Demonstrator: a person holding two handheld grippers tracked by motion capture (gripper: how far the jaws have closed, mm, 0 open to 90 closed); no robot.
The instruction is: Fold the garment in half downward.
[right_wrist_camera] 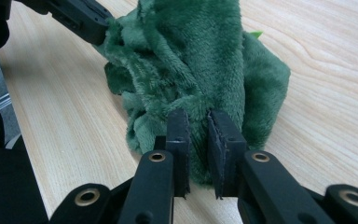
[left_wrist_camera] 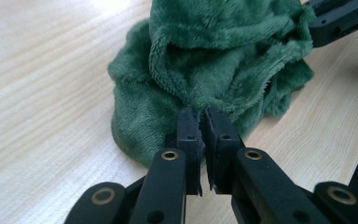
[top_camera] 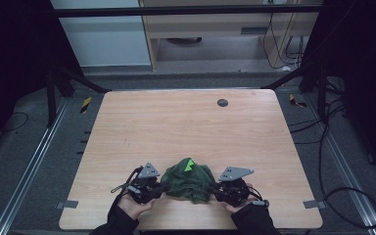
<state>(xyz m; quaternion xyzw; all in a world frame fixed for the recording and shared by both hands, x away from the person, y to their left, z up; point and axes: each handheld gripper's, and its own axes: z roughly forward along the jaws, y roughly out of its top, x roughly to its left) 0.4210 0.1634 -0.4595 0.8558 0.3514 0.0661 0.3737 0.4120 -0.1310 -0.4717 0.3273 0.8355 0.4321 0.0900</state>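
The left gripper point(left_wrist_camera: 203, 122) pinches the fluffy green cloth point(top_camera: 188, 180) on the table point(top_camera: 176, 127). The right gripper point(right_wrist_camera: 198, 125) has its jaws a little apart with cloth between them.

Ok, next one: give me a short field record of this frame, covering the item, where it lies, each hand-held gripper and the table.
item: green plush cloth, bunched in a heap
place: near edge of the table, between the two grippers
left hand-held gripper: jaws nearly together, pinching a cloth fold
right hand-held gripper: jaws slightly apart, cloth between them, grip unclear
detail: bright green tab on top of the cloth
other: dark round disc near the far edge
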